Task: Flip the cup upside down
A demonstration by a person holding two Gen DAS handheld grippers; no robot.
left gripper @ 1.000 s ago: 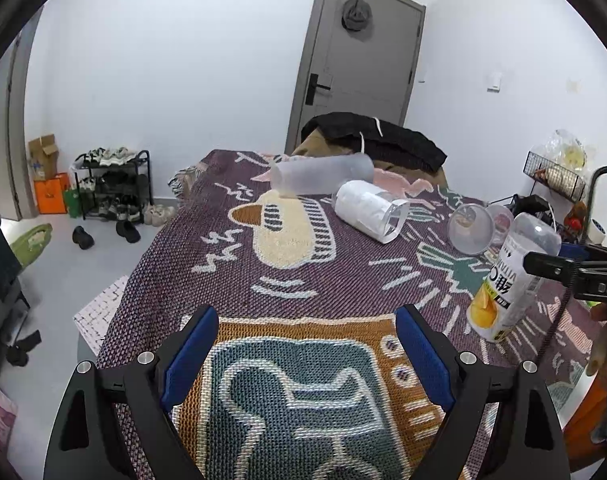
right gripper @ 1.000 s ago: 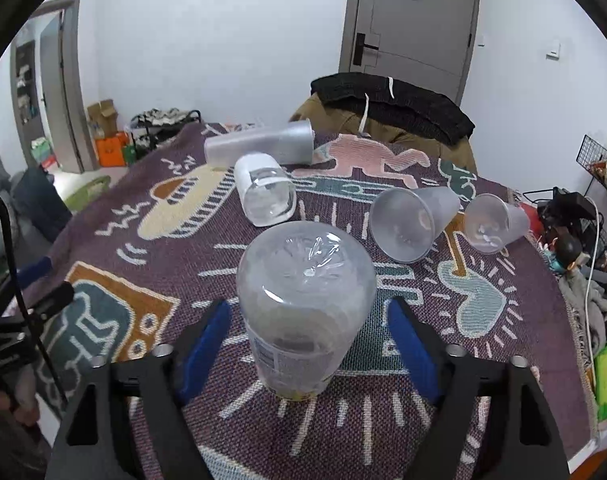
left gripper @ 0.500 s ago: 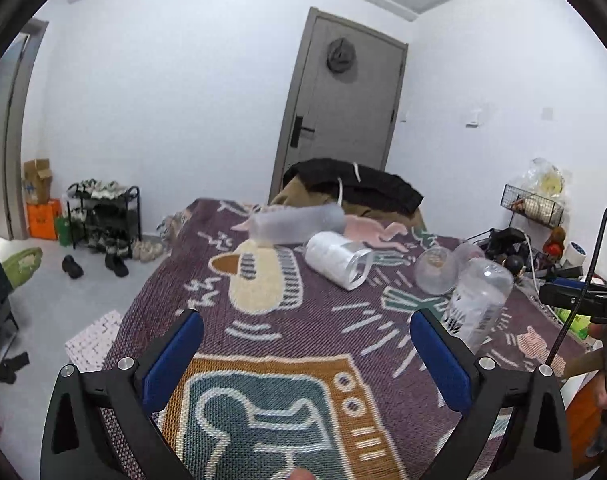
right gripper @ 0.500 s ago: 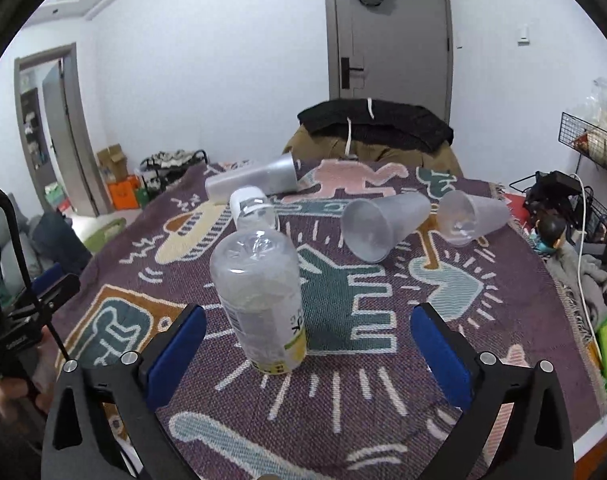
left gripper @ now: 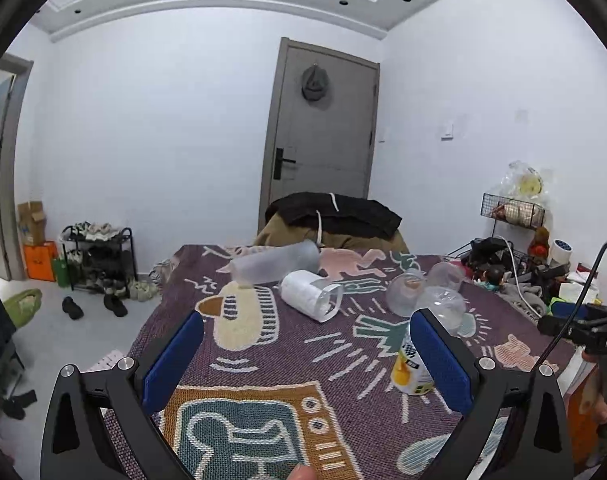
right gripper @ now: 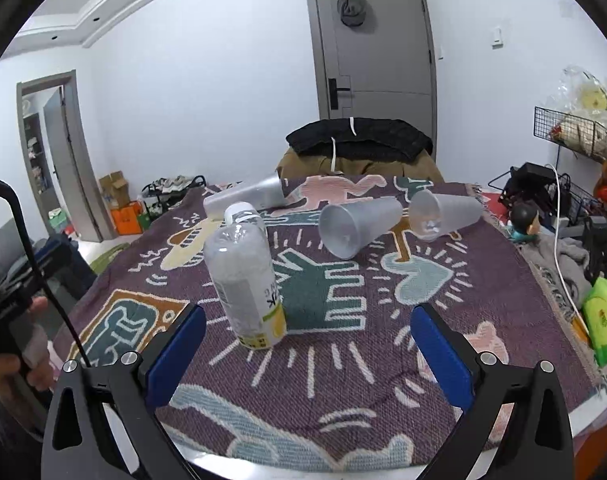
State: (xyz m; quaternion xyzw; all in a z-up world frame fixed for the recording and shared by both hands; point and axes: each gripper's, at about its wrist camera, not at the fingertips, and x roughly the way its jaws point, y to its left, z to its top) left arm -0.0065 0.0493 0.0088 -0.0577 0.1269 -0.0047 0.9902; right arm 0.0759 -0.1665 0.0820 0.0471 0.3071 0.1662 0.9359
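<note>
A clear plastic bottle cup with a yellow label (right gripper: pixel 245 280) stands upside down on the patterned blanket (right gripper: pixel 383 320); it also shows in the left wrist view (left gripper: pixel 413 364), partly behind a finger. My right gripper (right gripper: pixel 307 352) is open and empty, set back from it. My left gripper (left gripper: pixel 303 360) is open and empty above the blanket's near end. Two frosted cups (right gripper: pixel 357 226) (right gripper: pixel 443 216) lie on their sides behind the bottle. A white-wrapped cup (left gripper: pixel 311 296) and a long frosted tumbler (left gripper: pixel 275 266) lie on their sides further back.
A chair with a black jacket (right gripper: pixel 359 142) stands beyond the table's far edge. Clutter, cables and a wire basket (right gripper: pixel 575 132) sit to the right. A shoe rack (left gripper: pixel 97 258) stands by the left wall.
My right gripper has let go of the upside-down bottle cup and pulled back and up. My left gripper has also lifted and tilted up. The bottle cup stays standing.
</note>
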